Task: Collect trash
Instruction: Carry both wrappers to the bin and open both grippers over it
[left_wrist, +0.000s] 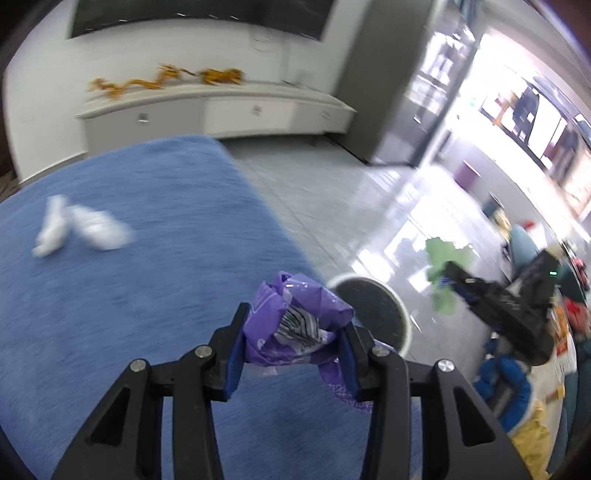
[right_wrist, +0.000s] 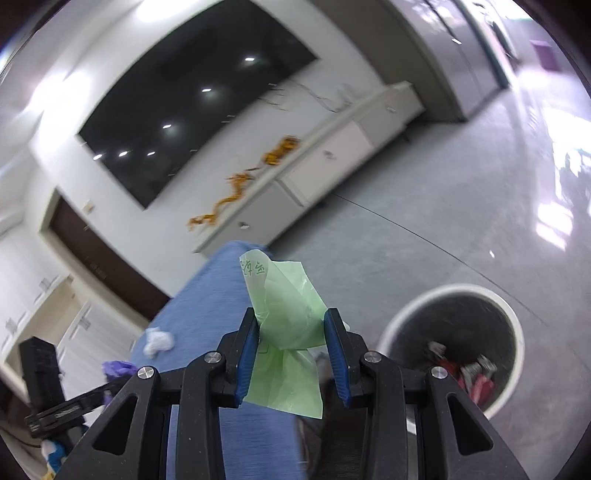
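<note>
My left gripper (left_wrist: 293, 334) is shut on a crumpled purple wrapper (left_wrist: 295, 317), held over the right edge of a blue cloth-covered table (left_wrist: 147, 221). A round white-rimmed trash bin (left_wrist: 373, 310) stands on the floor just beyond it. My right gripper (right_wrist: 291, 350) is shut on a thin green plastic wrapper (right_wrist: 288, 314), with the same bin (right_wrist: 454, 347) low to its right, holding red and grey scraps. In the left wrist view the right gripper (left_wrist: 448, 286) hangs at the right with the green wrapper (left_wrist: 443, 266). Crumpled white tissues (left_wrist: 79, 229) lie on the cloth.
A long white sideboard (left_wrist: 221, 110) with orange decorations runs along the far wall under a dark screen (right_wrist: 192, 103). Grey tiled floor (right_wrist: 443, 184) spreads around the bin. A crumpled white tissue (right_wrist: 159, 341) shows on the cloth in the right wrist view.
</note>
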